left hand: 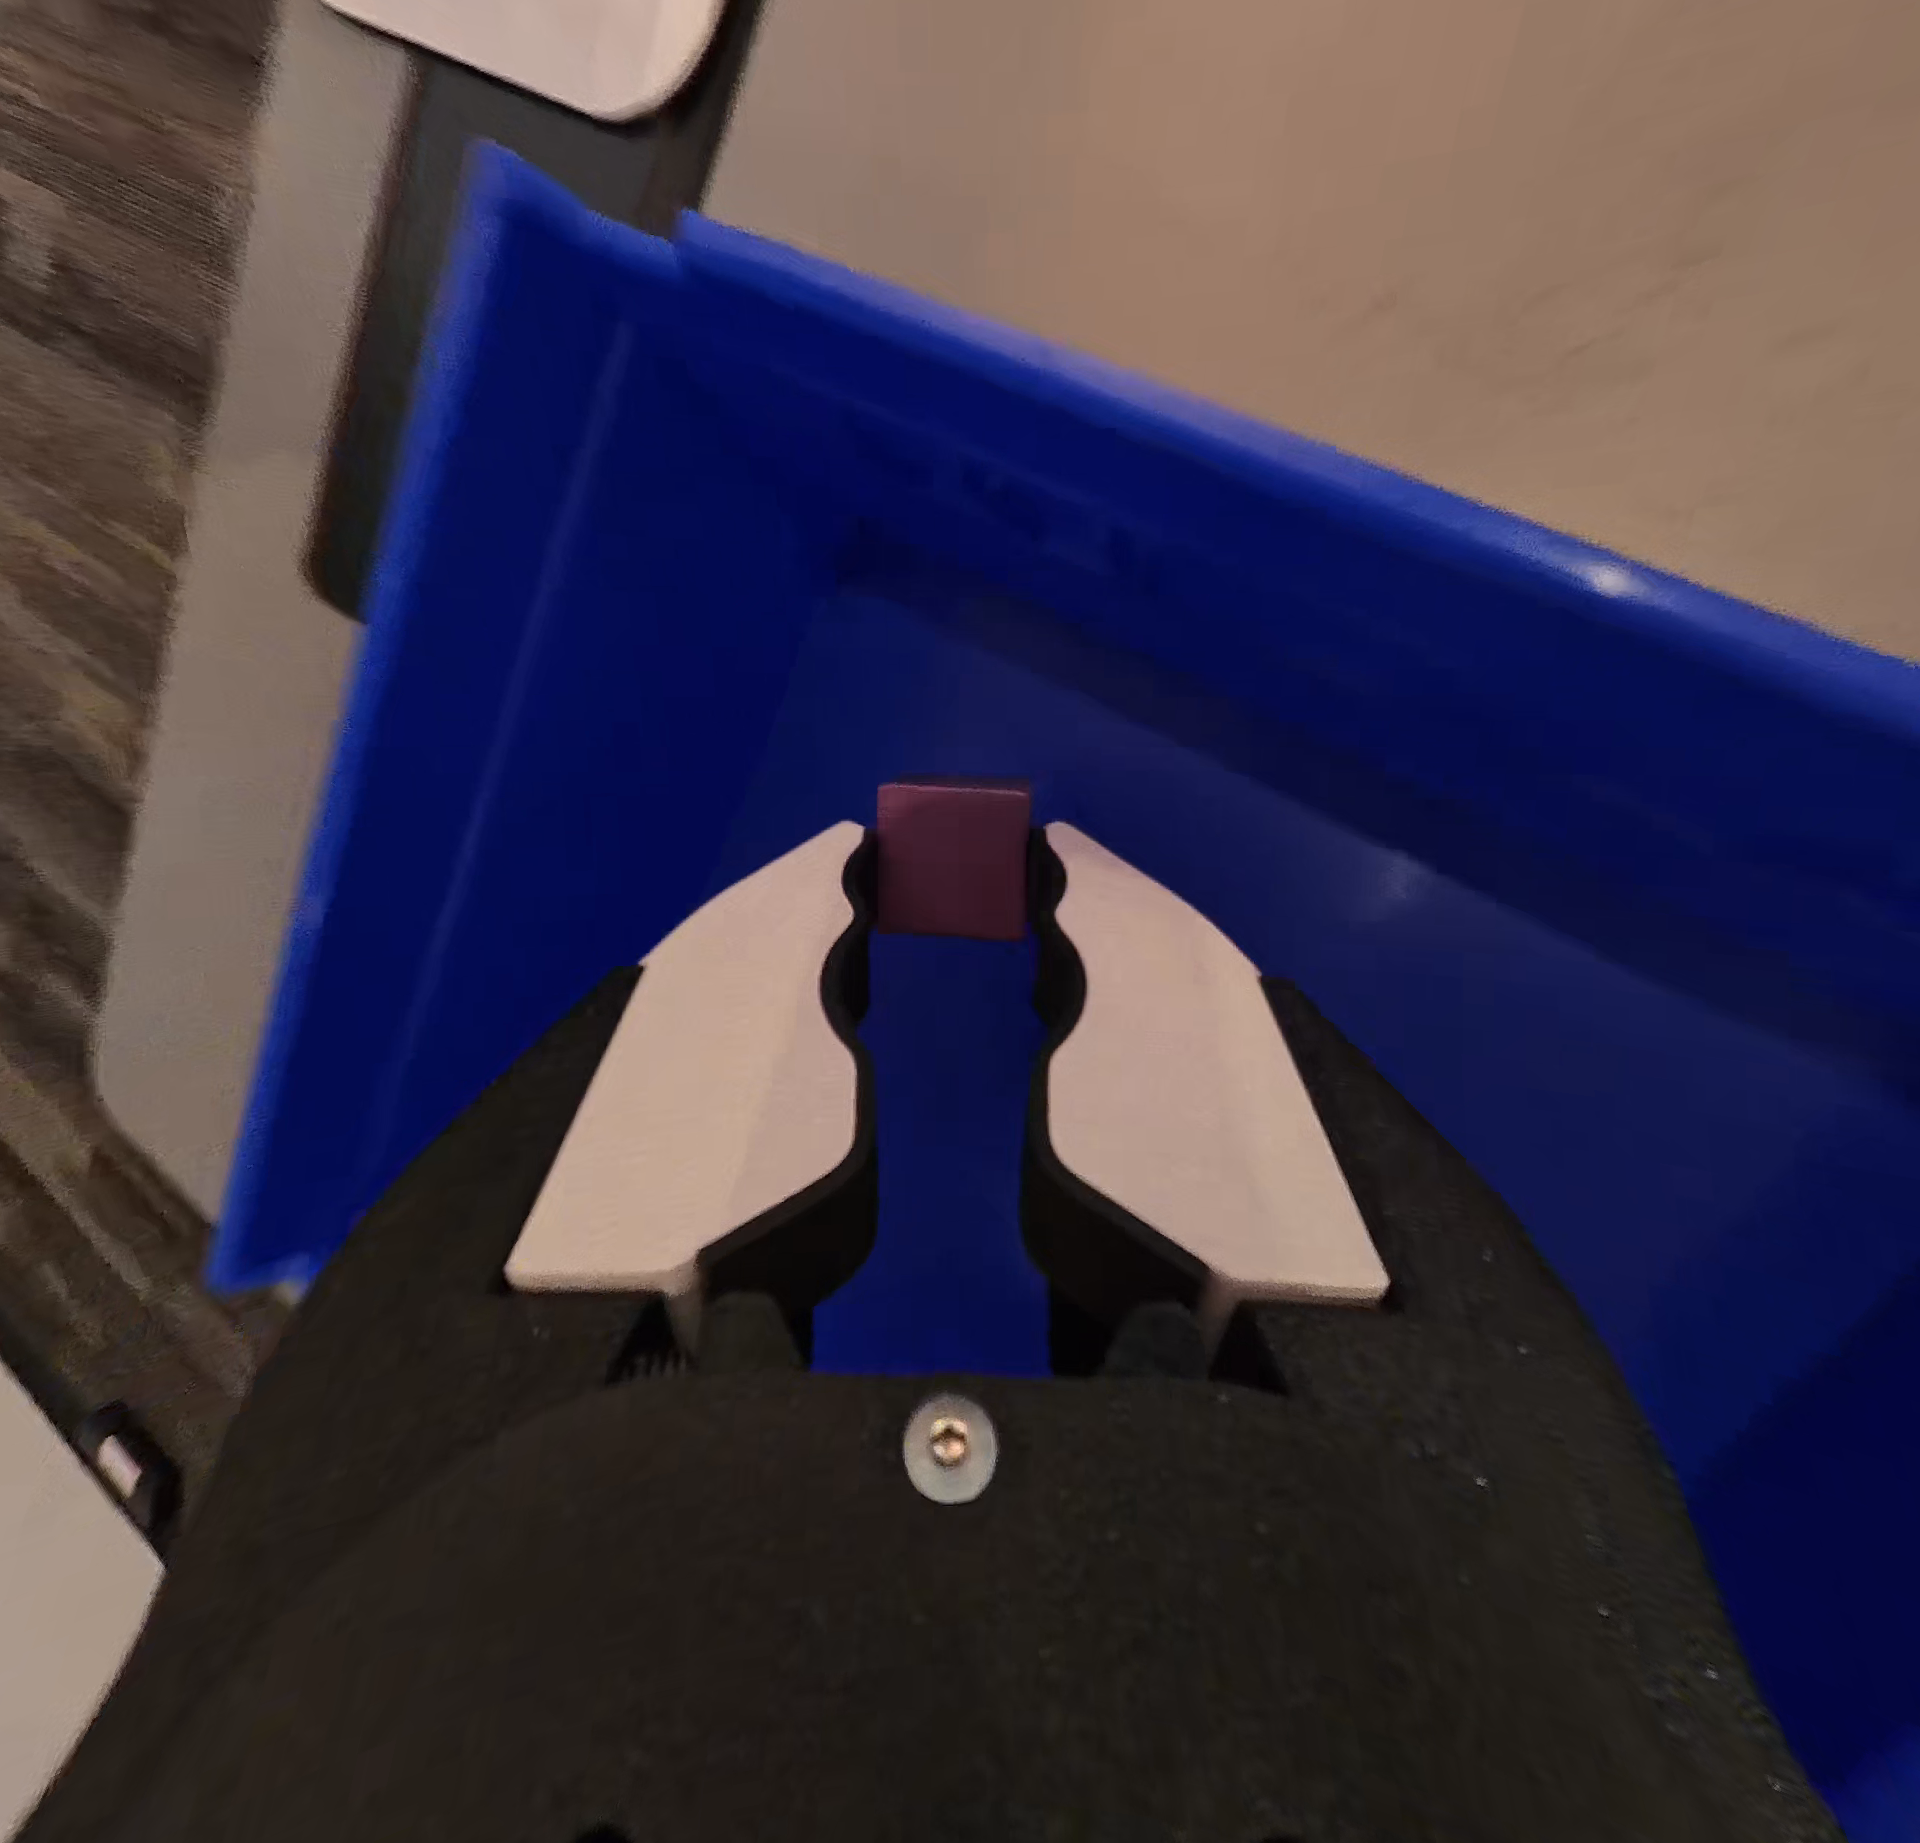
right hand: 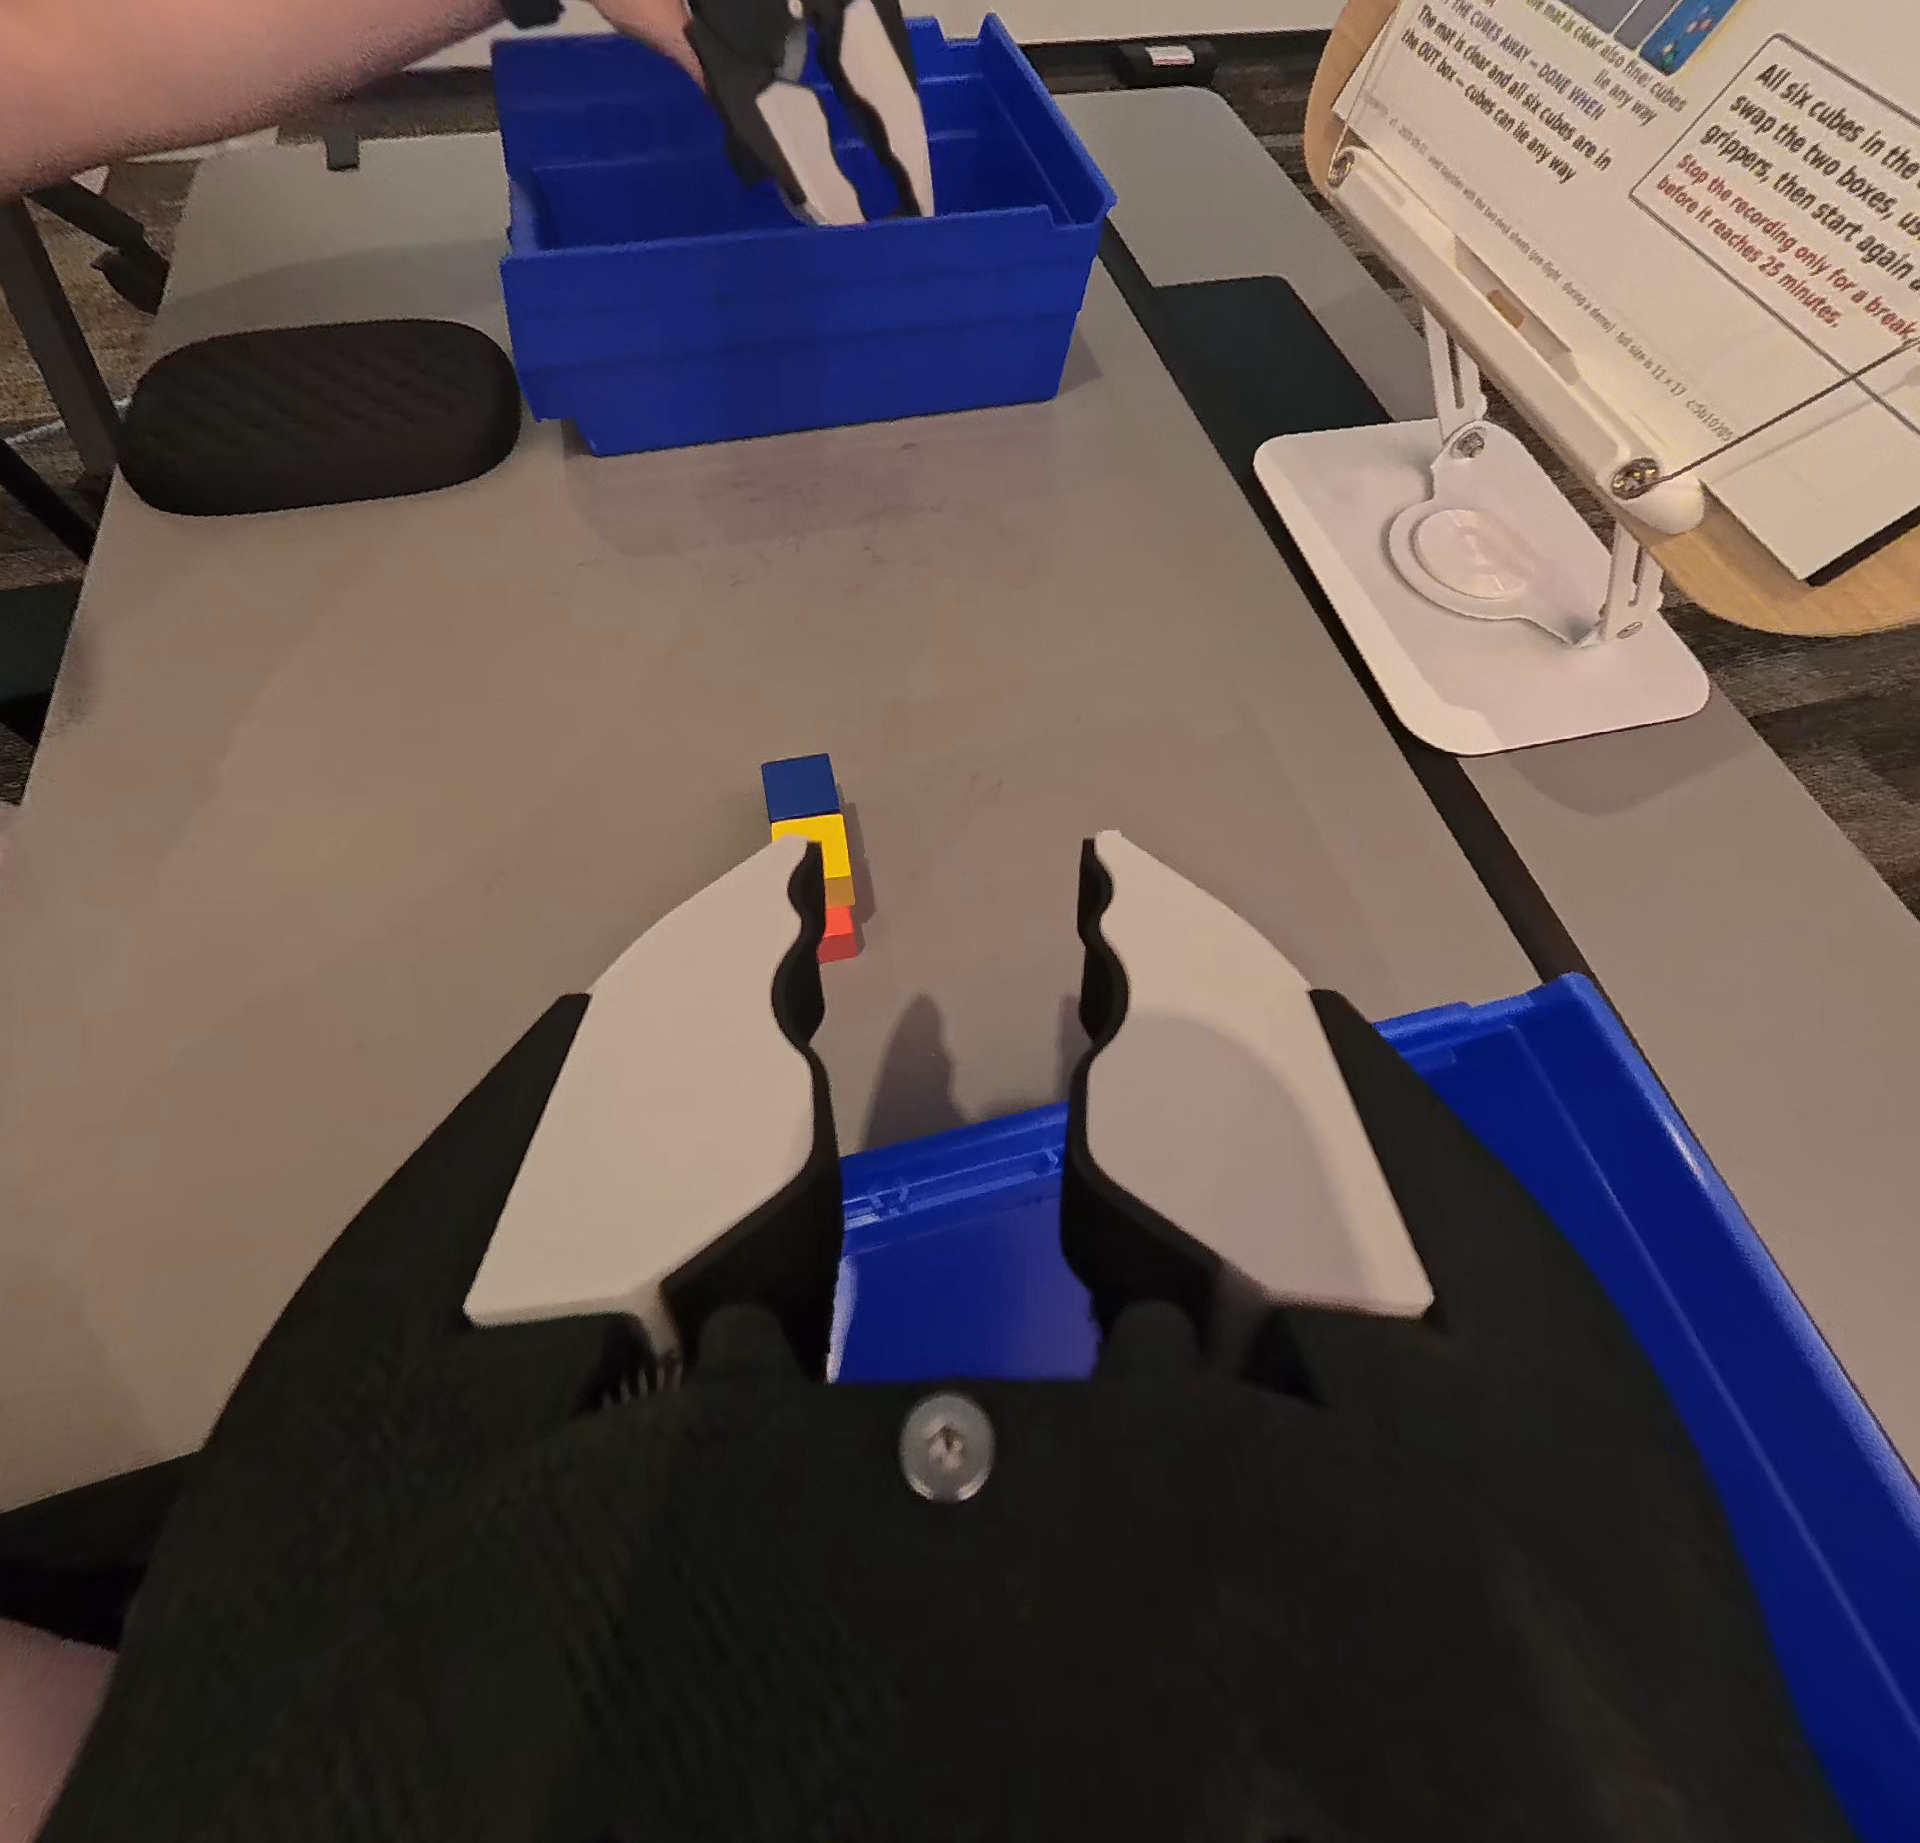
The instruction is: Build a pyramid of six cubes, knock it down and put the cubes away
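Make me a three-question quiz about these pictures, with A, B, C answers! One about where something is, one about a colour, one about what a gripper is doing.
1. Where is the left gripper?
A. Inside the far bin
B. On the stand
C. Over the cube row

2. What colour is the cube it holds?
A. Green
B. Purple
C. White

3. How is the right gripper?
A. Shut on a cube
B. Open and empty
C. Out of view

Answers:
1 A, its tips dip below the bin's rim.
2 B, purple shows between the fingers.
3 B, bare table shows through the gap.
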Action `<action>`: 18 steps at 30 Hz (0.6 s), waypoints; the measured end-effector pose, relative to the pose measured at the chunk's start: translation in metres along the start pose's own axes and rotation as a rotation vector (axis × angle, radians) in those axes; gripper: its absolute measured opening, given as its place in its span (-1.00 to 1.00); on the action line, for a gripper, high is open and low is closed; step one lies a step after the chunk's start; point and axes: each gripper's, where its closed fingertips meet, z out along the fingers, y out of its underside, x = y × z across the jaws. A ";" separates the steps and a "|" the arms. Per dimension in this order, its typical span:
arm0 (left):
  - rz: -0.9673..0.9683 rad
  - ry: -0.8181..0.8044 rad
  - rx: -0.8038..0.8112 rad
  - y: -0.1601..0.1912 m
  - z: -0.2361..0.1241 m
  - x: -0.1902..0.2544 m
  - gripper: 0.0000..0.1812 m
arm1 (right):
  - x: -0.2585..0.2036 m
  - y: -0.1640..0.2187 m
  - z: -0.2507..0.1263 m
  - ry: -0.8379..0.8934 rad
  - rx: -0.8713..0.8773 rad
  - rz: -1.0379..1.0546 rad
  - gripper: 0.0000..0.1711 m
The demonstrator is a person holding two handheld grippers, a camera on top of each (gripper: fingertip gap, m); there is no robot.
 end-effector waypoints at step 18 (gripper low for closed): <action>0.138 0.167 0.236 -0.208 -0.040 0.180 -0.70 | -0.017 -0.013 -0.018 -0.008 0.034 -0.051 -0.45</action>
